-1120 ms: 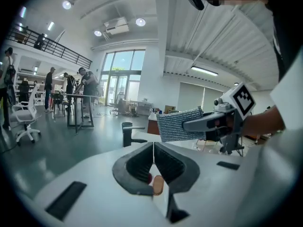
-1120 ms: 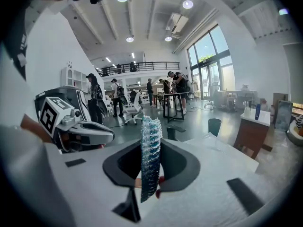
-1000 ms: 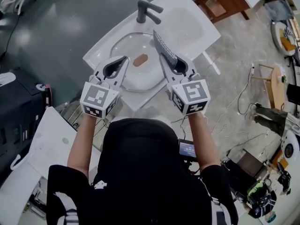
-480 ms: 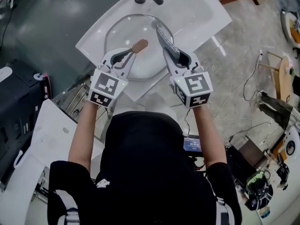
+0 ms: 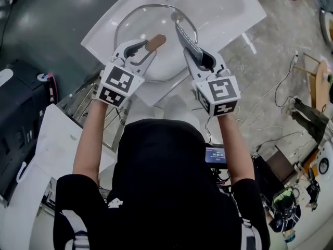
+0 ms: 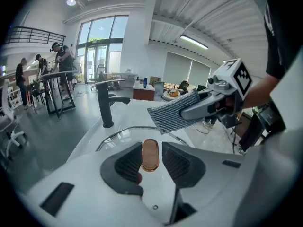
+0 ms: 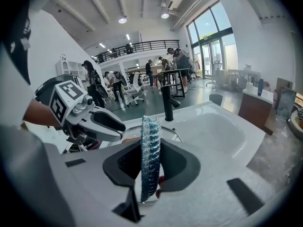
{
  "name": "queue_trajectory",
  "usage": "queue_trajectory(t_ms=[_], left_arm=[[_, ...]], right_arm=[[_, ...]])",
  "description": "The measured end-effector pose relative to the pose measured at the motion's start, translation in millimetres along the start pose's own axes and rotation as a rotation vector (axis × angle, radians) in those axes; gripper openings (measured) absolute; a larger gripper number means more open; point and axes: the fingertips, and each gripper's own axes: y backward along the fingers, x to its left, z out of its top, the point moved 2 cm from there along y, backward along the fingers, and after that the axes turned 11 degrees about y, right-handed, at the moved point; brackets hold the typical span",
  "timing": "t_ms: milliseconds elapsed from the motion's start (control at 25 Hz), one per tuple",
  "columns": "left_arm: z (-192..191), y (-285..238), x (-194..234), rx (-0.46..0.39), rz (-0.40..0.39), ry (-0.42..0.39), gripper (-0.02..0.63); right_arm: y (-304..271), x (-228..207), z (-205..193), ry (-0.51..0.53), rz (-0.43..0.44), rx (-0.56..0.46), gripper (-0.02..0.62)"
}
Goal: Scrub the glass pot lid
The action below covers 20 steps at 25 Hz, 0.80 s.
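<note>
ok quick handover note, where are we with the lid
Left tongs: open, jaws just been opening; the knob is lined up in the gap, not gripped.
Right tongs: shut on the cloth, held over the lid's right side; contact unclear.
Lid: flat on the sink, knob up.
Done: cloth in hand, both tongs at the lid.
Left: probably steady the knob, then scrub the glass.
</note>
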Motion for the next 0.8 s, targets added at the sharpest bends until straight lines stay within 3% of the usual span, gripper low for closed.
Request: queue_trajectory(t_ms=[280, 800], left_arm=[[-10.0, -15.5, 1.6, 0.084, -0.007, -0.088, 0.21], [-19.6, -42.2, -5.3, 0.204, -0.02, -0.291, 0.231]], right_arm=[[-0.7, 3.5, -9.5, -0.003, 0.002, 0.013, 0.069], [-0.8, 6.3, -17.4, -0.01, -0.001, 0.028, 0.069]])
